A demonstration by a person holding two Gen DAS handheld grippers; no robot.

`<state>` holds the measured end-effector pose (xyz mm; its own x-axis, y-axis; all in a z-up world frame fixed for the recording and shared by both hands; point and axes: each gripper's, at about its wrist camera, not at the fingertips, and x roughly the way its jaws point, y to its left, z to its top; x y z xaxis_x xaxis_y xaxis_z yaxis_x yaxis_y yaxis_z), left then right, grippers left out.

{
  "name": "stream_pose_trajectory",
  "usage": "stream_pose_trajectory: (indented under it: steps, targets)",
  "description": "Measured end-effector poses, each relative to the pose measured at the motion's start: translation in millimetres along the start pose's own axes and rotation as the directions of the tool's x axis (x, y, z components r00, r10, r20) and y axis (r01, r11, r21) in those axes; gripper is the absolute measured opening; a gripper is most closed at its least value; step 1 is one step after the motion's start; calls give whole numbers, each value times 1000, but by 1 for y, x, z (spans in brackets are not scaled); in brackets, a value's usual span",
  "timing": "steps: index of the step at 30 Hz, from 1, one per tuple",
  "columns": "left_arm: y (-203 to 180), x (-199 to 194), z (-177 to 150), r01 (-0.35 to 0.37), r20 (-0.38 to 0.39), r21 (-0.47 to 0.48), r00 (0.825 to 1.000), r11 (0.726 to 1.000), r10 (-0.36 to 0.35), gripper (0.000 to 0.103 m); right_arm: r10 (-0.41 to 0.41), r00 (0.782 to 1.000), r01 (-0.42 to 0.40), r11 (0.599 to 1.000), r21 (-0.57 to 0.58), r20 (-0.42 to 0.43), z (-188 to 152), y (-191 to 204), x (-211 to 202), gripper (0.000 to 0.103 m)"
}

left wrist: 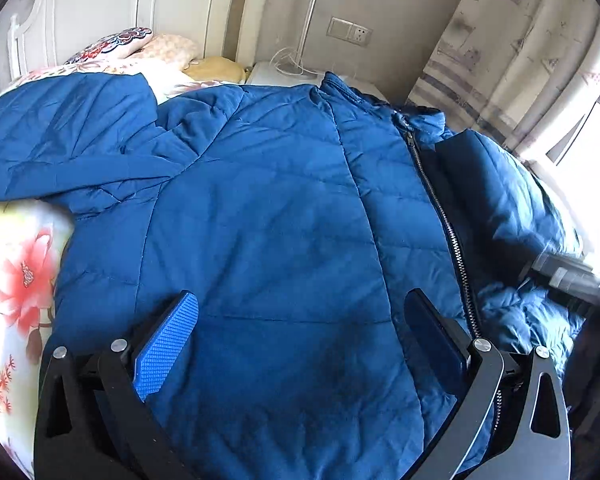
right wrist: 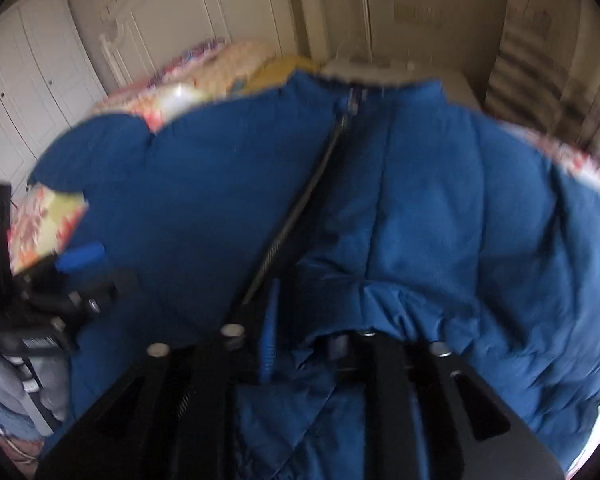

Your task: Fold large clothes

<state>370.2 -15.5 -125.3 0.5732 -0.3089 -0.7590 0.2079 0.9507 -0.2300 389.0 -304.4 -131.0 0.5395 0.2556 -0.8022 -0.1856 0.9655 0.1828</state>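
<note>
So far: down jacket (left wrist: 260, 220) spread front-up on the bed (left wrist: 16, 280), collar end away from both cameras; no finished fold visible.
Zipper (left wrist: 440, 208): undone, with dark lining showing just beside it.
Panel on the window side of the zipper: rumpled and partly lifted, not lying flat.
Sleeve (left wrist: 68, 152): stretched out sideways, well apart from the zipper, not yet brought in.
Left tongs (left wrist: 300, 300): released, jaws wide, hovering over the panel on the sleeve side of the zipper, grasping nothing.
Right tongs (right wrist: 306, 332): jaws narrow, near the zipper's lower end, with a bunch of jacket fabric crowded between them; too blurred to tell whether clenched on it.
Progress, as a judgement: early, at the laying-out and first-gather stage.
Left to do, probably: closing the fronts toward the zipper, folding in the sleeves, then doubling the body.
</note>
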Motion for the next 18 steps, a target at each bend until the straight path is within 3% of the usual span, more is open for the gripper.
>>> stream_pose_trajectory:
  steps: [2, 3, 4, 6, 8, 9, 11, 14, 17, 18]
  targets:
    - [-2, 0, -1, -9, 0, 8, 1000, 1000, 9, 99, 58, 998, -59, 998, 35, 23, -11, -11, -17, 50]
    - [-3, 1, -1, -12, 0, 11, 1000, 1000, 12, 99, 89, 995, -92, 994, 59, 42, -17, -16, -30, 65]
    - [-4, 1, -1, -14, 0, 12, 1000, 1000, 14, 99, 106, 992, -111, 990, 82, 68, -23, -23, -44, 69]
    - [-4, -1, -1, -11, 9, 4, 1000, 1000, 11, 99, 91, 987, -106, 989, 103, 135, -42, -39, -80, 69]
    - [-2, -3, -2, -7, 17, -5, 1000, 1000, 7, 99, 23, 976, -56, 988, 145, 218, -58, -54, -112, 61]
    - [-2, -3, -2, -8, 14, -4, 1000, 1000, 8, 99, -22, 968, -30, 979, 199, 252, -66, -73, -124, 55]
    - [-5, -1, -2, -24, 9, 9, 1000, 1000, 24, 99, -60, 955, -46, 939, 342, 292, -77, -117, -134, 55]
    - [-7, -1, -3, -38, 6, 25, 999, 999, 38, 99, -72, 951, -95, 858, 505, 301, -86, -177, -130, 57]
    - [-5, -1, -3, -28, 9, 17, 1000, 999, 28, 99, -28, 967, -119, 832, 542, 255, -85, -207, -110, 57]
    - [-4, -1, -3, -26, 10, 15, 1000, 1000, 26, 99, -13, 967, -135, 823, 552, 256, -83, -210, -106, 51]
